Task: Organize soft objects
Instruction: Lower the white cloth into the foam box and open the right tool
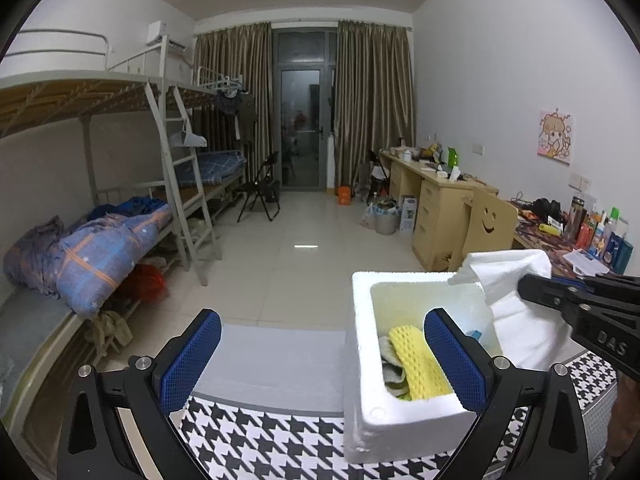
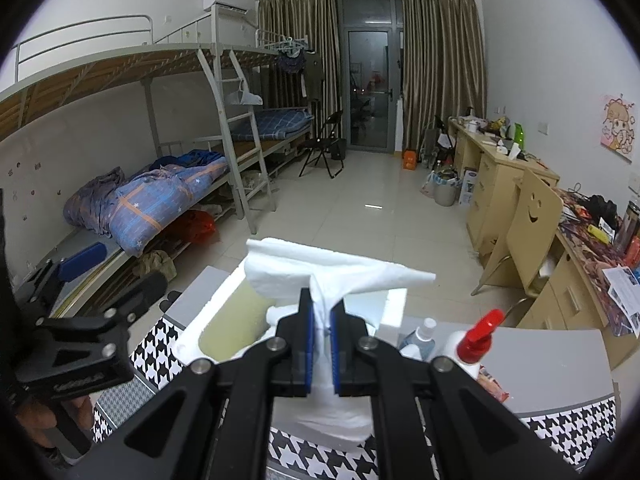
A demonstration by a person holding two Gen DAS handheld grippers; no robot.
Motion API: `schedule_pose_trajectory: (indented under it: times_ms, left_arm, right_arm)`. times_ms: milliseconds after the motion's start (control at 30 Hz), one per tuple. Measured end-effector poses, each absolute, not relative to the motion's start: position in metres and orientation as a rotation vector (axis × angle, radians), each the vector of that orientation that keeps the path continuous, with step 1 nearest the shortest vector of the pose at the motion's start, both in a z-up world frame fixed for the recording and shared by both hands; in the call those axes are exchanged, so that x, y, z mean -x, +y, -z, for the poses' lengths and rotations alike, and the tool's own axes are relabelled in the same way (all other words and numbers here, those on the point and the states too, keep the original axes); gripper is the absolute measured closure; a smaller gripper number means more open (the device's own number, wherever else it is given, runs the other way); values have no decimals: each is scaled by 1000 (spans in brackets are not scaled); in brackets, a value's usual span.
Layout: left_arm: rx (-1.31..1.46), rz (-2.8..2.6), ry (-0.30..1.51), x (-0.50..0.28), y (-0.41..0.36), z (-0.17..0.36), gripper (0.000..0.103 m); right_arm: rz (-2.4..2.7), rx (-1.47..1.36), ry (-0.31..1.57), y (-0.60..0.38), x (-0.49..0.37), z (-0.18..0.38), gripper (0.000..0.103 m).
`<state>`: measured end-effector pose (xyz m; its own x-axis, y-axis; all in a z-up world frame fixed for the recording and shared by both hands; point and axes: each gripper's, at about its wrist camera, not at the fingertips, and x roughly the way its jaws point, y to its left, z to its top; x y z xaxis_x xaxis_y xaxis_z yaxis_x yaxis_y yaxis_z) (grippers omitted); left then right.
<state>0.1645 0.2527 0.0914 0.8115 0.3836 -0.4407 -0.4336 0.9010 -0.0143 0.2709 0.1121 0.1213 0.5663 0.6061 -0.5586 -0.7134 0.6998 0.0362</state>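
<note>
Black jaws with blue ribbed pads are filling the bottom of the right wrist view: the right gripper (image 2: 321, 316) is pinching a white cloth (image 2: 320, 268), its jaws clamped tight on a gathered fold of it. That cloth is looking soft and crumpled, bunching where it is squeezed and fanning out above into a wide, limp flap with one corner pointing off to the right, while the rest of it is draping down beneath the gripper. It is hanging over the right-hand side of a white foam box (image 1: 362, 364), which is sitting on a tabletop covered in a black-and-white houndstooth cloth (image 1: 256, 440). Inside the box a yellow foam net sleeve (image 1: 416, 364) is lying on something greyish that I cannot make out. The left gripper (image 1: 322, 354) is hovering at the box's left wall with its jaws standing wide apart and nothing between the pads, one pad outside the box and the other over its opening. Just to the right of the box, a bottle with a red pump top (image 2: 478, 334) and a smaller clear bottle (image 2: 420, 338) are standing on the grey part of the tabletop.
</note>
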Motion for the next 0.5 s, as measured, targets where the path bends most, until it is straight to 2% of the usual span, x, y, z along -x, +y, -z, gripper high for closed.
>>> schedule_pose_trajectory:
  times_ms: [500]
  left_arm:
    - [117,-450,454,-146,260,-81,1]
  right_arm:
    - [-793,203,648,140,-284,-110,93]
